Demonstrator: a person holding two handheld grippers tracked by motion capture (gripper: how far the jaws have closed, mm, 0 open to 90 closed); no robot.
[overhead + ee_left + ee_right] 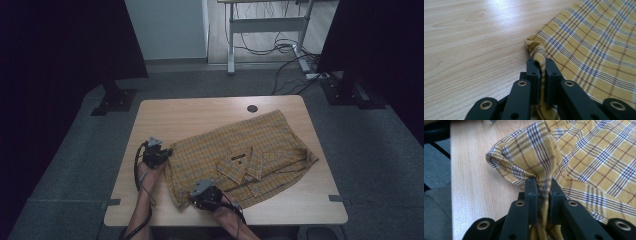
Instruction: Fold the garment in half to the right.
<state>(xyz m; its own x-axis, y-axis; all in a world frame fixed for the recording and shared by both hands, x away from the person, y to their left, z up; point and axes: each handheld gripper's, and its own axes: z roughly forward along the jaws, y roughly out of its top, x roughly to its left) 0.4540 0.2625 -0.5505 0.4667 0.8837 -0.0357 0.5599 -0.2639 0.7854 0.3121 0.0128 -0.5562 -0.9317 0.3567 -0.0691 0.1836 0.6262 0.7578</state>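
Observation:
A yellow plaid shirt (240,152) lies spread on the wooden table (170,117), collar toward the near side. My left gripper (167,154) sits at the shirt's left edge, shut on a pinched fold of the plaid cloth (539,53). In the left gripper view the cloth bunches up between the two black jaws of the left gripper (542,65). My right gripper (197,199) is at the near left corner of the shirt, shut on the fabric (524,157). The right gripper (543,185) has a ridge of cloth squeezed between its jaws.
A round cable hole (252,108) marks the table's far side. Bare wood lies left of the shirt and along the near edge. Beyond the table stand a black stand base (115,100), a desk frame (265,25) and floor cables (295,60).

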